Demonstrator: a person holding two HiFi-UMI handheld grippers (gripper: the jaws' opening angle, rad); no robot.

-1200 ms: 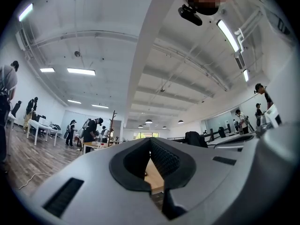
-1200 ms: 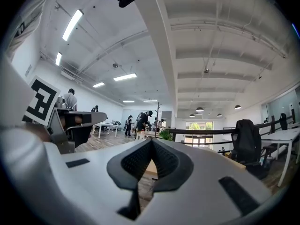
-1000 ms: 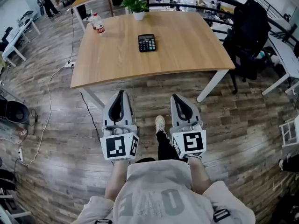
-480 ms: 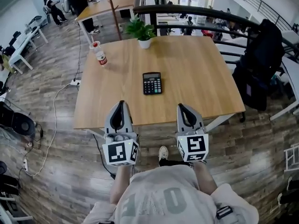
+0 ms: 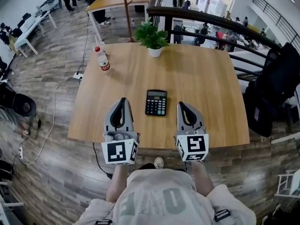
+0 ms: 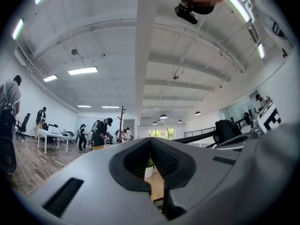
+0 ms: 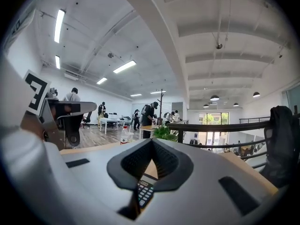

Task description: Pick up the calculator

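The right gripper (image 7: pixel 151 142) is pointing level across a wooden table (image 7: pixel 93 147), its jaws closing tip to tip with nothing between the pads. Through the opening below the tips, the calculator (image 7: pixel 144 191) is lying flat on the tabletop (only part of its keypad and display is showing). Beyond the tips a potted plant (image 7: pixel 164 132) is standing on the table, and a bottle (image 7: pixel 124 136) is standing to its left. The left gripper (image 7: pixel 86 108) is showing at the left edge. A dark railing (image 7: pixel 220 125) is running behind the table.
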